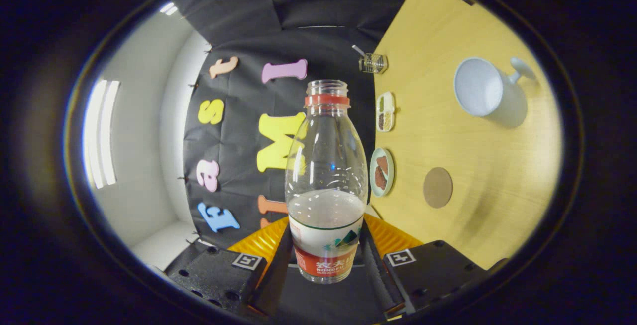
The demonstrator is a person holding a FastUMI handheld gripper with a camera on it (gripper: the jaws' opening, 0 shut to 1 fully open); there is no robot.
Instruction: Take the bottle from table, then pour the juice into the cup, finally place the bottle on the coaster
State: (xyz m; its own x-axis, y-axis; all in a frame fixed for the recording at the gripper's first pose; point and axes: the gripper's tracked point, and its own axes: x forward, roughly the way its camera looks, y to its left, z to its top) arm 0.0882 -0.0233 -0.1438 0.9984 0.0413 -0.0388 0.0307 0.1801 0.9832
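Gripper (326,258) clamped on the uncapped bottle (326,185), lifted and rolled sideways; cup (485,88) beyond the coaster (438,187), liquid remains, so placing, perhaps pouring, remains.

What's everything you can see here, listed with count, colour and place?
bottle: one, clear, capless, red neck ring, partly filled, between the fingers
cup: one, white, on the table beyond the coaster
coaster: one, brown, round, bare
table: one, light wood
plate: one, pale green, brown food on it
divided dish: one, white
glass holder: one, clear, beyond the dishes
gripper: one, both fingers pressing the bottle
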